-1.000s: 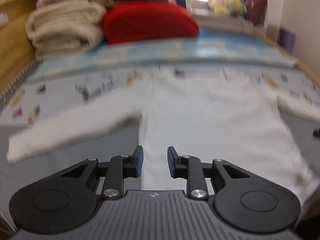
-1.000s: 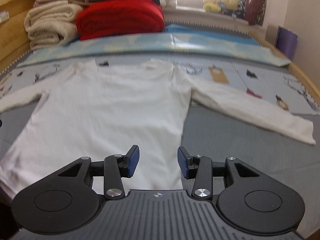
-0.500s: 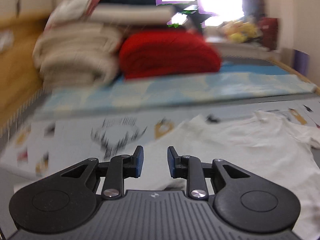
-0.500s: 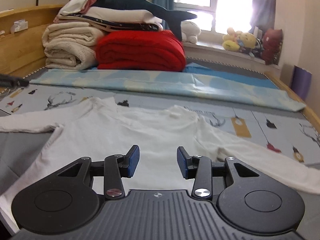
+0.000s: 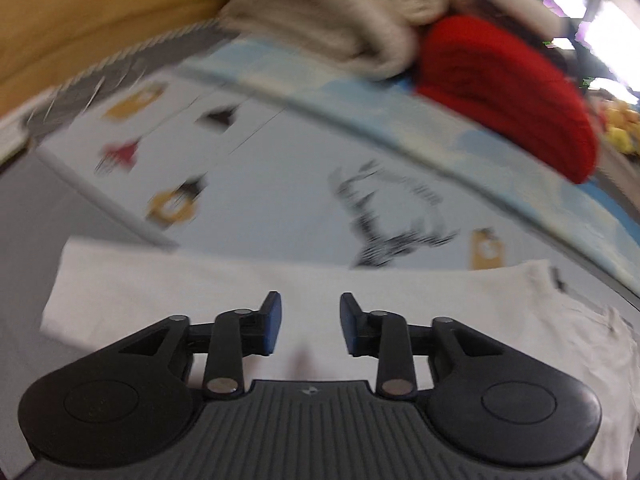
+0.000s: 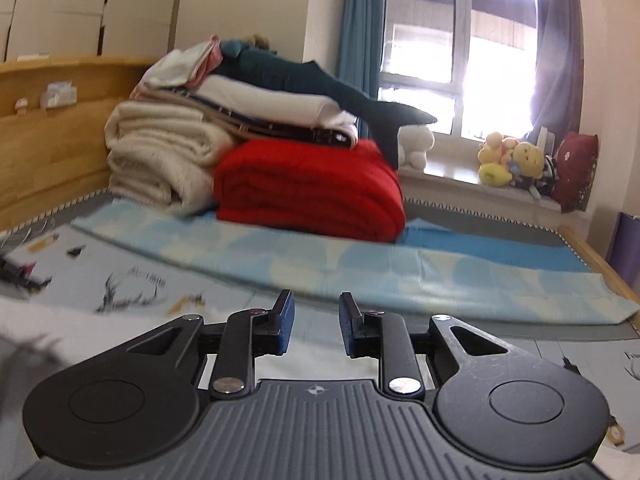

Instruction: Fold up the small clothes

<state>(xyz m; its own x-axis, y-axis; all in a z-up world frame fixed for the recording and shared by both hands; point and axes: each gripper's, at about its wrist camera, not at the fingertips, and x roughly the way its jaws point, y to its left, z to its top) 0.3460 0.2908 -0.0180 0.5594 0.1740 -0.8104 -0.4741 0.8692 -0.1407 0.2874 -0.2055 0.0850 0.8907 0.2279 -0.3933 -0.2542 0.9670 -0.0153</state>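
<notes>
At bottom centre of the left wrist view, the left gripper point(image 5: 308, 324) has its blue pads apart w/ nothing between them, jaws opening. Just past the fingertips a sleeve of the white shirt point(image 5: 168, 280) lies flat, running from the left edge across the lower frame; the shirt body bunches toward lower right, w/ a small dark tag near the collar at right. Whole view is tilted and blurred. Behind the shirt is a pale printed sheet point(image 5: 280, 168) w/ small deer and tag drawings, on a grey mat at far left. Further up, a light-blue folded cover point(image 5: 460, 132) runs diagonally, then cream blankets point(image 5: 340, 12) top centre, a red blanket point(image 5: 508, 92) upper right, and the wood bed frame point(image 5: 80, 20) upper left.

Right wrist view: right gripper point(image 6: 316, 328) at bottom centre, pads apart and empty, jaws closing. White cloth, prob. the same shirt, shows at lower left and under the fingers, blurred. Beyond it the same printed sheet, then the blue cover across mid-frame. Red blanket sits centre, cream blankets to its left, more folded linen and a dark plush shark point(image 6: 320, 84) stacked on top. Window point(image 6: 460, 40) upper right w/ blue curtain; plush toys point(image 6: 512, 160) on the sill at right.
</notes>
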